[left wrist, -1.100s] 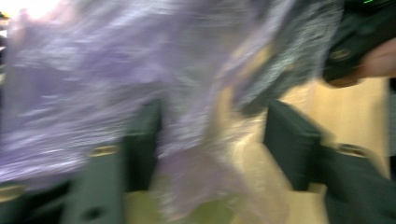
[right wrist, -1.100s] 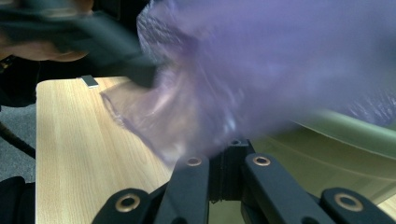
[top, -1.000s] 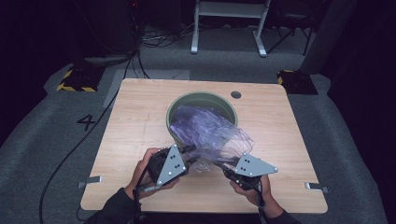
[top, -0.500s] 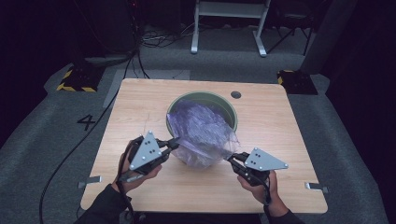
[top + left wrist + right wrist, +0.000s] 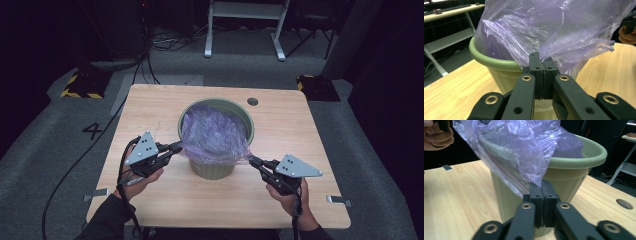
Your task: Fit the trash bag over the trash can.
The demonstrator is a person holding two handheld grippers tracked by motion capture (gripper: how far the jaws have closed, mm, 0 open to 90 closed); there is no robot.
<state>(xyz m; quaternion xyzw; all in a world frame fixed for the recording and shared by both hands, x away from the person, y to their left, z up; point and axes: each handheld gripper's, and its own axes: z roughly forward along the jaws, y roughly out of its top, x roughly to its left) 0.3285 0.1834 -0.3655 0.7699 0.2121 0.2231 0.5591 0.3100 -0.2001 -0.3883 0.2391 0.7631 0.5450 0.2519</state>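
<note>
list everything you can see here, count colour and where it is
bin: 1, olive green, middle of the table
bag: 1, clear purple plastic, in the bin, its rim stretched out over both sides
table: 1, light wood, centre of the floor
cable hole: 1, dark, far right part of the table
floor marking 4: 1, black, grey floor left of the table
white frame: 1, white, floor behind the table
left gripper: 1, black, left of the bin, jaws shut on the bag's edge
right gripper: 1, black, right of the bin, jaws shut on the bag's edge
</note>
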